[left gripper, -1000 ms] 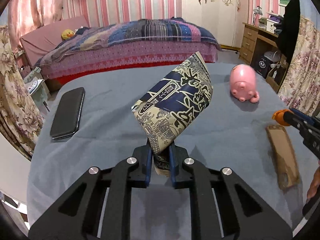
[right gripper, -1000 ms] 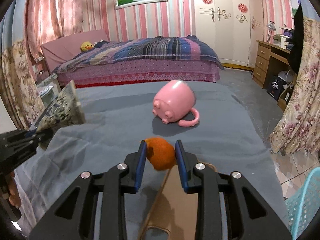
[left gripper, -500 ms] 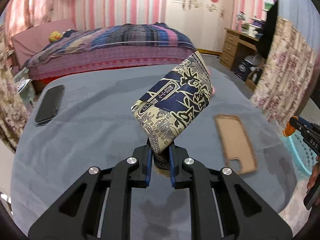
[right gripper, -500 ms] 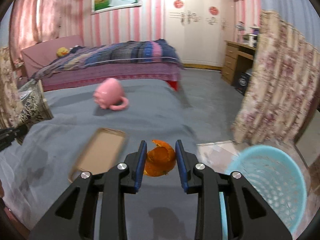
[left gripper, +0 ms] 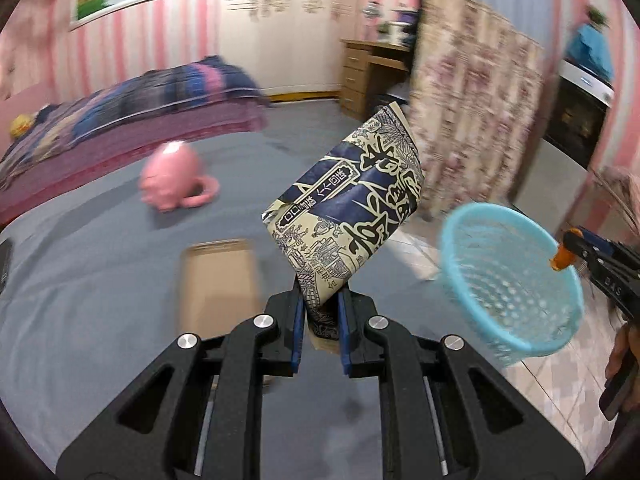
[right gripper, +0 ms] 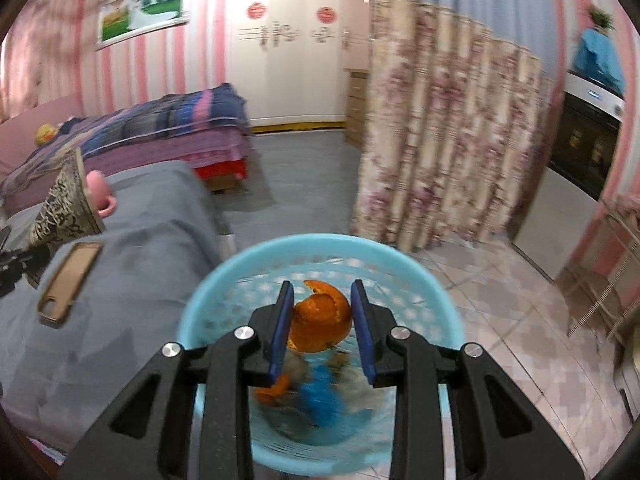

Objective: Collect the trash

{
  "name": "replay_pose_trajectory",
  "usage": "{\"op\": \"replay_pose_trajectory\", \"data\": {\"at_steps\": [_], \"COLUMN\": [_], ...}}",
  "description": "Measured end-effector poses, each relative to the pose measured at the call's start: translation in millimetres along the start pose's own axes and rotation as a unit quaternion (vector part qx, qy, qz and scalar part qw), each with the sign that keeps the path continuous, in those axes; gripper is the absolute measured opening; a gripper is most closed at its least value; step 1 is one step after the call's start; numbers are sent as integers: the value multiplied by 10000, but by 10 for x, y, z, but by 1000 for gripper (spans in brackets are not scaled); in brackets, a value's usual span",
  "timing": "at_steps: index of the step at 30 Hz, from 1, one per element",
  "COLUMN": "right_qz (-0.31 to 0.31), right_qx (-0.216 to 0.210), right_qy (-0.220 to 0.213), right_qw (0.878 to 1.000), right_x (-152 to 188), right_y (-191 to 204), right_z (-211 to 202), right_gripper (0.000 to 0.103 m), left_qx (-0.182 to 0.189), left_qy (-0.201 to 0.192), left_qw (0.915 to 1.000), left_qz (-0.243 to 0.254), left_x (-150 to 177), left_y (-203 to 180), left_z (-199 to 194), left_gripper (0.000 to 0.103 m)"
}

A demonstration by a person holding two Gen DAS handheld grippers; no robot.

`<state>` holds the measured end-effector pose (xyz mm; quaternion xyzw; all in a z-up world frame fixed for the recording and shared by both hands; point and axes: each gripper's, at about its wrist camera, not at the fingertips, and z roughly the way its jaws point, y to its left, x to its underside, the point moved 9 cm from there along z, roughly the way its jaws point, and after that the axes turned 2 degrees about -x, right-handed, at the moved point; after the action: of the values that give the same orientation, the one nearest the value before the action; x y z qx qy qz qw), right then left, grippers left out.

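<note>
Clamping the lower end of a crumpled blue-and-cream printed wrapper (left gripper: pixel 352 208), the left gripper (left gripper: pixel 320 320) holds it above the grey cloth-covered table (left gripper: pixel 100 280) in the left wrist view; a perforated light-blue plastic basket (left gripper: pixel 508 280) sits on the tiled floor to the right, the right gripper (left gripper: pixel 568 254) at its far rim. A pink pig-shaped mug (left gripper: pixel 172 178) and a flat tan phone case (left gripper: pixel 218 280) lie on the cloth. Seen from the right wrist, the right gripper (right gripper: pixel 322 320) pinches curled orange peel (right gripper: pixel 320 320) directly over the basket (right gripper: pixel 224 280), which already contains peel and blurred blue scraps.
</note>
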<state>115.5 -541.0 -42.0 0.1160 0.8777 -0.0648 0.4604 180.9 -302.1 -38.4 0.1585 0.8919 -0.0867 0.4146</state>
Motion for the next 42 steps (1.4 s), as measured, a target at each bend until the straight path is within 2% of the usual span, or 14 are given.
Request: {"op": "replay_pose_trajectory", "data": {"at_steps": [7,13,16,27,28,30,35,42], "right_qz": [250,421,500,564,564,554,529,475], "right_qx": [157,155,149,180,180,170,125,0], "right_qy": [50,91,107,210,216,235,263,233], "right_qw": [9996,9990,9986,9980,9980,9980,9982,9986], "right_x": [122,213,237,361,370,383,406,363], "right_y": [-448,-688,-759,-793,-787,-759,-667,-394], "right_z": [2,65,102,178,181,193,235,336], "right_gripper": [30,30,30,30,30,30,30,30], "left_qx": [489,735,754,751,721,680,481,302], "left_qy": [103,313,376,385,396,352,88,-250], "left_qw": [9966,9923,9904,9890,9892,9904,9942,9971], "left_qz": [657,942,1092,1212,1209,1153,960,648], "left_x": [-18,42,68,89,92,73,-37,-165], "left_y": [-1011,-1433,-1584,-1652,-1630,-1562,-1322,-920], "left_z": [273,520,639,748,750,727,605,378], "left_gripper": [13,13,18,46,52,57,82,97]}}
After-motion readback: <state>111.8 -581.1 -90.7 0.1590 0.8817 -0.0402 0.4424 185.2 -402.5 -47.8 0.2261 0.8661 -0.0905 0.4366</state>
